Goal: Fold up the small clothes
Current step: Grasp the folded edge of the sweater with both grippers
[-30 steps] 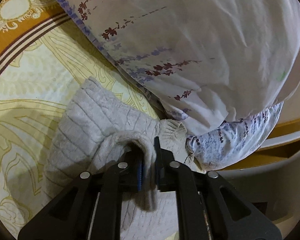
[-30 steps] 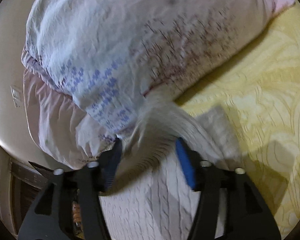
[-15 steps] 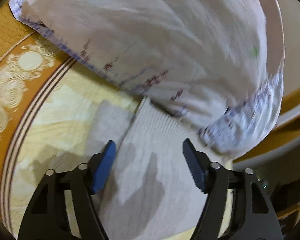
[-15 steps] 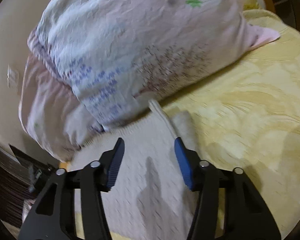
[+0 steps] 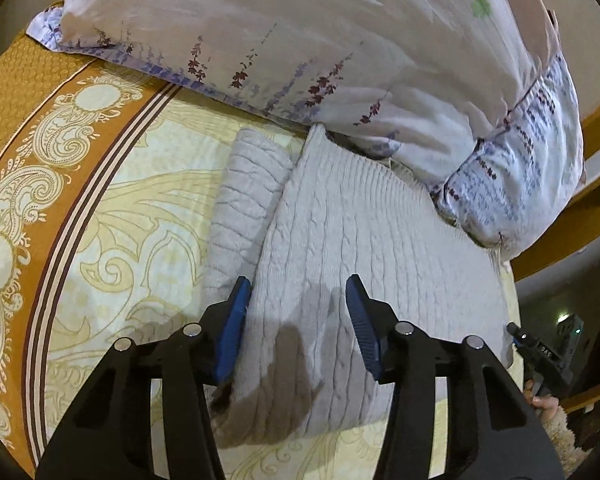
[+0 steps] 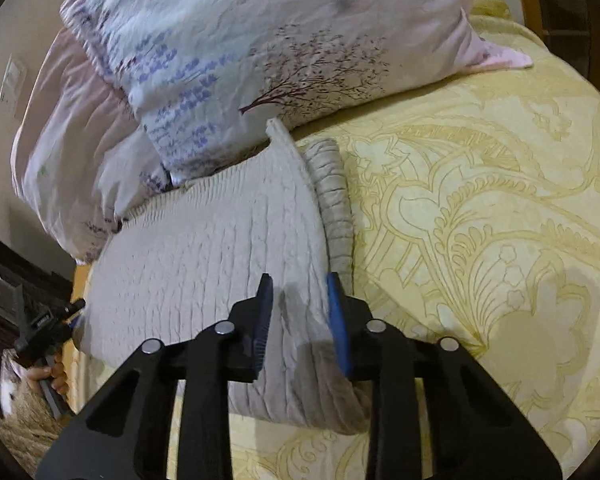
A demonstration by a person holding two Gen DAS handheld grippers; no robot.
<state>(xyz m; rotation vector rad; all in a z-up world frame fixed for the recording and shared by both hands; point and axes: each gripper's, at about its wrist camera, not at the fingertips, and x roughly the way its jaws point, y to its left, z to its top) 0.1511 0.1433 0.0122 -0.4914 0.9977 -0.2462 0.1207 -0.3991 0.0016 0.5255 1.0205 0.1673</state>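
Now the left gripper (image 5: 296,300) hangs above the folded cable-knit sweater (image 5: 360,248) with nothing between its blue pads (image 5: 233,328); a second ago those pads were pinched on a bunched fold of the knit, half a second ago they stood wider than this, and at this moment the jaws are closing on empty air. The right gripper (image 6: 300,304) likewise hovers over the sweater's near edge, its jaws closing and much narrower than a second ago, when blurred cloth ran between them; now the pads press on nothing. Both tools have drawn back and up from the garment since then, so more of it shows in each view. Each points steeply down at the bed, and both have rolled compared with the earlier frames.

The sweater lies flat on the yellow patterned bedspread (image 6: 480,220), folded into a rough rectangle, with a sleeve (image 5: 244,200) showing along one side. Its far edge is tucked against the floral pillow (image 5: 340,40). Off the sweater's side edge, in each view, a hand (image 6: 50,374) holds the other tool. Farther left, in the left wrist view, runs the bedspread's orange paisley border (image 5: 40,152).
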